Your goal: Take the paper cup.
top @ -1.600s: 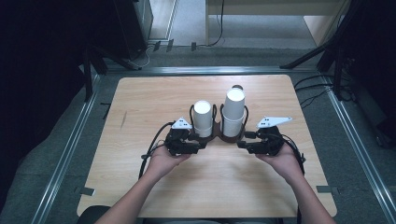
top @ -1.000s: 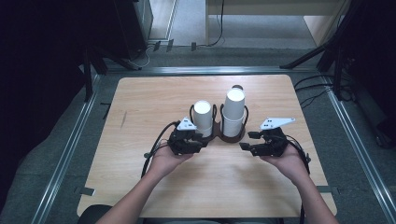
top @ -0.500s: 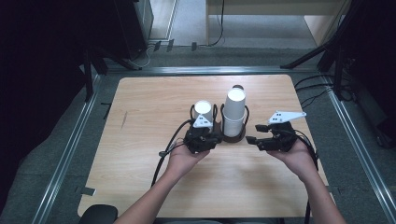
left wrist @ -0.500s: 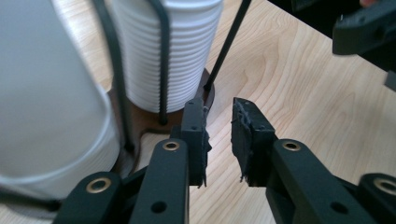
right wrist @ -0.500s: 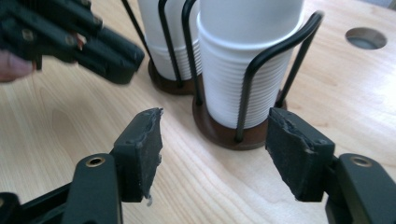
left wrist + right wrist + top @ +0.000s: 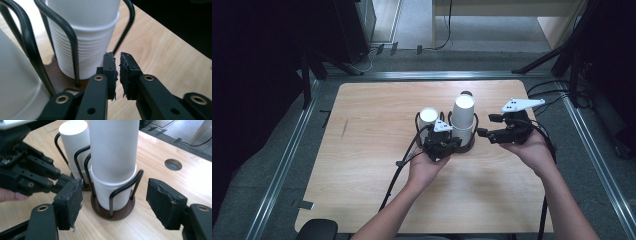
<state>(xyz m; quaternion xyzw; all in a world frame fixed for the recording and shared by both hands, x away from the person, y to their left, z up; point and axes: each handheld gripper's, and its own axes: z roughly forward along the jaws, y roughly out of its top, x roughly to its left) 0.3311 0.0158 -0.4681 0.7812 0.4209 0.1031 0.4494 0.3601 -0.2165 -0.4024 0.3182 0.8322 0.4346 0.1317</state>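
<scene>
A dark cup holder (image 6: 468,145) of black wire loops on a brown base (image 6: 117,213) stands mid-table. It carries a short stack of white cups (image 6: 428,116) (image 6: 74,143) and a taller stack (image 6: 463,107) (image 6: 113,157) (image 6: 82,37). My left gripper (image 6: 456,143) (image 6: 117,57) sits at the holder's front, by the tall stack's foot. Its jaws have just been closing and are shut with nothing between them. My right gripper (image 6: 486,126) (image 6: 117,203) hovers right of the holder. Its jaws have just been opening and stand open, clear of the tall stack.
The light wooden table (image 6: 362,150) has a round cable hole (image 6: 466,93) (image 6: 173,164) behind the holder. Metal rails (image 6: 282,165) run along both sides. Cables (image 6: 399,175) trail from the grippers across the table. Dark furniture stands beyond the far edge.
My left gripper slid right along the holder's front and shut its jaws. My right gripper lifted, drew slightly away from the tall stack and opened.
</scene>
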